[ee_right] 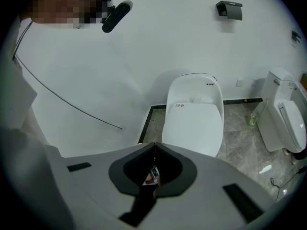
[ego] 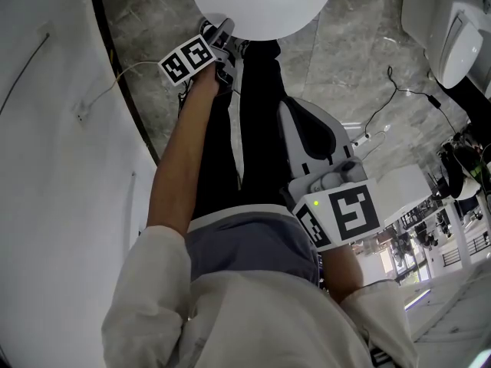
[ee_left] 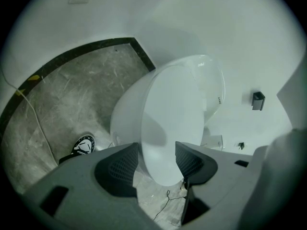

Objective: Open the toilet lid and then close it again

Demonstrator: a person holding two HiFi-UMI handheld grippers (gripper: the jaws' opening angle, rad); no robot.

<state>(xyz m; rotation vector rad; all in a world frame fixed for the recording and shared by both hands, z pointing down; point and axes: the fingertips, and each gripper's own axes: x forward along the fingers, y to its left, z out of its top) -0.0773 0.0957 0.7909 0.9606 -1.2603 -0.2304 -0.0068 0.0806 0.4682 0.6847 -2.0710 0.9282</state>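
The white toilet lid (ee_right: 194,123) lies down flat on its bowl in the right gripper view. In the head view the lid (ego: 265,6) is the white oval at the top. My left gripper (ego: 229,38) reaches its front edge. In the left gripper view the lid's front rim (ee_left: 170,114) sits between the wide-spread jaws of the left gripper (ee_left: 157,164), and the pads do not press on it. My right gripper (ego: 303,117) hangs back over the person's leg, well short of the toilet. Its jaws (ee_right: 154,150) are shut with nothing in them.
A curved white wall (ego: 54,129) runs close along the left. A second toilet (ego: 453,29) stands at the right. A black cable (ego: 383,106) trails over the grey stone floor. The person's shoe (ee_left: 84,145) is beside the bowl (ee_left: 125,116).
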